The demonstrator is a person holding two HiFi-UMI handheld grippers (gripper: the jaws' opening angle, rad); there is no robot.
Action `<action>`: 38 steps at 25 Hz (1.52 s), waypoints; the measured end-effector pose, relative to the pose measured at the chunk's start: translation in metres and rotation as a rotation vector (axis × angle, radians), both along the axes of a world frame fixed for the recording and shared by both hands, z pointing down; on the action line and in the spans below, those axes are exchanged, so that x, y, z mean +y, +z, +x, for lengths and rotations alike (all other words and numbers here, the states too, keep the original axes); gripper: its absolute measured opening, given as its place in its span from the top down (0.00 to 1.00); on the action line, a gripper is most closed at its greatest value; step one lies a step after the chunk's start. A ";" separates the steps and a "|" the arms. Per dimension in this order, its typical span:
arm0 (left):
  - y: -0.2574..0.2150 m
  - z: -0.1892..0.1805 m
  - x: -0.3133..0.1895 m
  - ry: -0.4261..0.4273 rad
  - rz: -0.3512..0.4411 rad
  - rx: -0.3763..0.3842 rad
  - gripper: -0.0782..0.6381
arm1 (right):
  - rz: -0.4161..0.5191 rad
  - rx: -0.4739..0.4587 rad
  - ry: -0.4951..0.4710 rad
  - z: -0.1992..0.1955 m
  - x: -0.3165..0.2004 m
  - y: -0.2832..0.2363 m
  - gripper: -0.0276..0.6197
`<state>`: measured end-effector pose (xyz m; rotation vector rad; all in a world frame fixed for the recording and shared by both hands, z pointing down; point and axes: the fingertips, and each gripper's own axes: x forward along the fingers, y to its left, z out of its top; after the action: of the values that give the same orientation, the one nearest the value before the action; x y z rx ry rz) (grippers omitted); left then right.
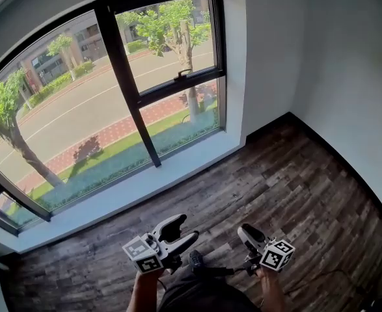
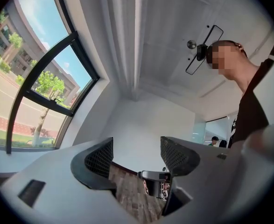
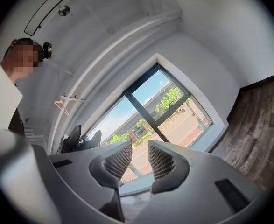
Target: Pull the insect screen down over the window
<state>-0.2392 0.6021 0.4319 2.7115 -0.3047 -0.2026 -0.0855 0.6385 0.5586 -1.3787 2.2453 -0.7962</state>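
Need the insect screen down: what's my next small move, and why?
Probably step toward the uncovered window, raising both grippers: left gripper and right gripper are open, empty, low and well short of it.

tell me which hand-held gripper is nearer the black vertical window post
Left. The left hand-held gripper is out from the black vertical window post, slightly to its right; the right hand-held gripper is farther right.

Wide black-framed window (image 1: 122, 77), clear panes, dark central mullion.
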 end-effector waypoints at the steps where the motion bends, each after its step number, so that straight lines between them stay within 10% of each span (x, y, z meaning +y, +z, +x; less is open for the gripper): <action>1: -0.002 0.011 -0.010 0.015 0.001 0.015 0.42 | -0.003 -0.003 0.008 0.008 -0.006 0.002 0.82; 17: -0.013 0.143 -0.260 0.178 -0.094 0.251 0.42 | 0.001 0.100 0.161 0.160 -0.220 -0.035 0.82; 38: -0.043 0.145 -0.491 -0.162 -0.006 0.194 0.42 | 0.232 -0.115 -0.236 0.160 -0.510 -0.111 0.81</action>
<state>-0.0944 0.1107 0.3891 2.6356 -0.4664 -0.5070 0.0748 0.1283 0.4481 -0.9525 2.3501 -0.6446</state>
